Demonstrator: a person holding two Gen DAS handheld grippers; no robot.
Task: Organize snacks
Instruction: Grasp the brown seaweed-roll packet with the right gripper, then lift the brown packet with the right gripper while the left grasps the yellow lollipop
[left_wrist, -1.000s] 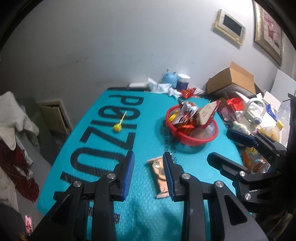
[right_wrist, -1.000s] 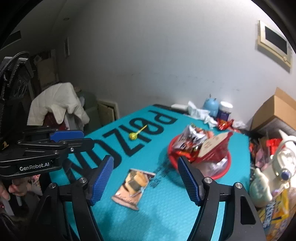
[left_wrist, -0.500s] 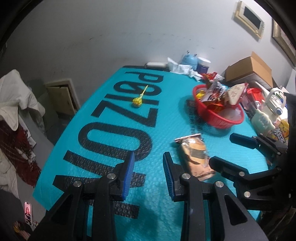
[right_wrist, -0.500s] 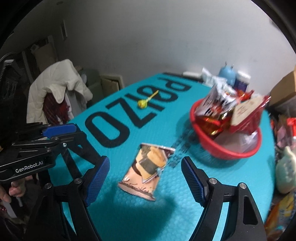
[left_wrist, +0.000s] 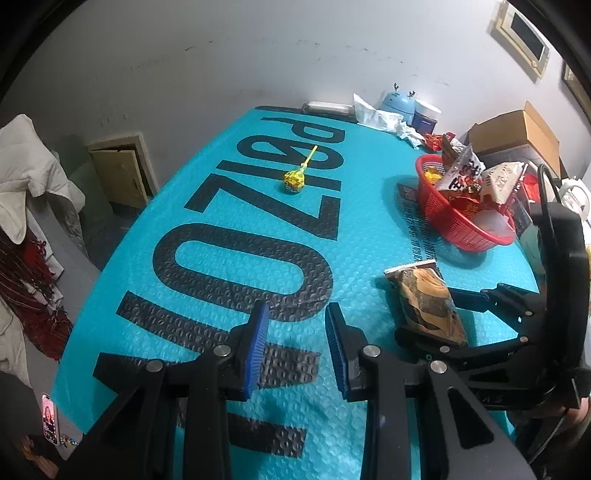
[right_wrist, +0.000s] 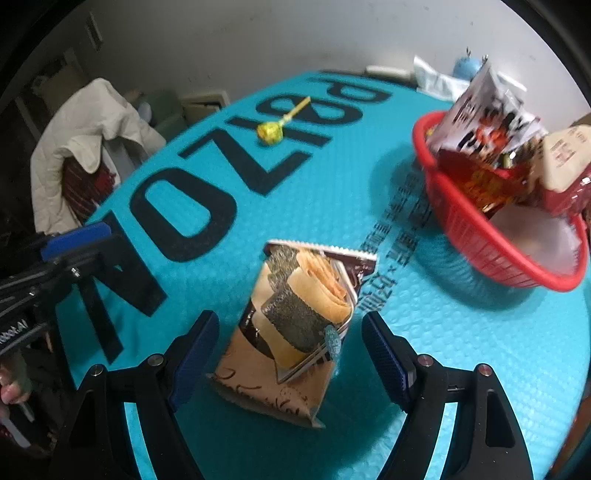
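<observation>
On the teal mat (right_wrist: 369, 155), right gripper (right_wrist: 290, 358) fingers (right_wrist: 194, 350) straddle the snack packet (right_wrist: 291, 325).

- The table cover (right_wrist: 332, 177) is bumpy blue plastic, like bubble wrap.
- The snack packet (right_wrist: 291, 332) is shiny, crinkly foil.
- Beside the packet, the red basket (right_wrist: 491, 251) is smooth plastic mesh.
- The gripper pads (right_wrist: 194, 363) look ribbed, like rubber.
</observation>
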